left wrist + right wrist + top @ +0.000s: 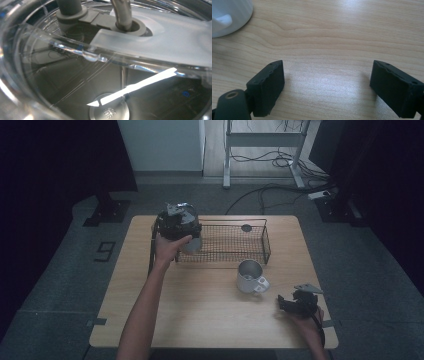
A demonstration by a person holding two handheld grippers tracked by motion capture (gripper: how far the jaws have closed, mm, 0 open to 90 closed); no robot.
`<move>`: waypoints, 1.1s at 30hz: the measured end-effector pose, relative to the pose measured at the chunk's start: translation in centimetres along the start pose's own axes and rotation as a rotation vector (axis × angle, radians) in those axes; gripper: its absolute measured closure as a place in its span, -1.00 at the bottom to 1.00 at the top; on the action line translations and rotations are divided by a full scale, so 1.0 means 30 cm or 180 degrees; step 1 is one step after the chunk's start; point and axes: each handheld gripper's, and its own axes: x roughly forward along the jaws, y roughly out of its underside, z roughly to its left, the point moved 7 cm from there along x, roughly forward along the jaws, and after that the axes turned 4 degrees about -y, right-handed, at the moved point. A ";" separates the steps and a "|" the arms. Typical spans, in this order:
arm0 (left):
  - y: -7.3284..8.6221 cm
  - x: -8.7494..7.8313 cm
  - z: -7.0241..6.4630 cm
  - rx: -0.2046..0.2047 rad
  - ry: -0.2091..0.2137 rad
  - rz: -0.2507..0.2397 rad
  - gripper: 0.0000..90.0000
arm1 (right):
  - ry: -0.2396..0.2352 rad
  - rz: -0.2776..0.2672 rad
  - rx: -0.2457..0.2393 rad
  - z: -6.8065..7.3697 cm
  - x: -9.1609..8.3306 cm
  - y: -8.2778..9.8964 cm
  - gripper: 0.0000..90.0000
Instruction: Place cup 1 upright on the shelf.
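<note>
A hand holds my left gripper over the left end of a black wire basket. A clear lidded cup hangs right under it, and the gripper seems shut on it. The left gripper view looks from very close through the cup's clear lid, past a metal tube in a lid hole, down to the cup's round bottom; the jaws are hidden there. My right gripper rests low at the table's front right, open, with bare wood between its jaws.
A white mug stands in front of the basket, left of the right gripper. A small dark disc lies in the basket's far right part. The wooden table ends just behind the basket.
</note>
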 end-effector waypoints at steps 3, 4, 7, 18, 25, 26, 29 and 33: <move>-0.004 0.008 -0.002 0.0008 -0.0009 0.0010 -0.91 | -0.0002 -0.0001 -0.0001 0.000 0.000 0.000 -0.73; -0.006 0.010 -0.003 0.0005 -0.0007 0.0006 -0.91 | -0.0002 -0.0001 -0.0001 0.000 0.000 0.000 -0.73; -0.010 0.022 -0.003 -0.0025 0.0030 0.0000 -0.91 | -0.0003 -0.0002 -0.0002 0.000 0.000 0.000 -0.73; -0.044 0.059 -0.010 -0.0029 0.0018 -0.0017 -0.91 | -0.0003 -0.0002 -0.0001 0.000 0.000 0.000 -0.73; -0.058 0.083 -0.018 0.0003 -0.0025 0.0005 -0.91 | -0.0007 -0.0005 0.0000 0.001 0.000 0.000 -0.73; -0.058 0.087 -0.021 0.0013 -0.0033 0.0009 -0.91 | -0.0005 -0.0001 -0.0002 0.000 0.000 0.000 -0.73; -0.058 0.100 -0.030 0.0033 -0.0024 0.0022 -0.91 | -0.0005 0.0000 -0.0002 0.000 0.000 0.000 -0.73; -0.058 0.119 -0.035 0.0061 -0.0033 0.0046 -0.91 | -0.0004 -0.0003 -0.0003 0.000 0.000 0.000 -0.73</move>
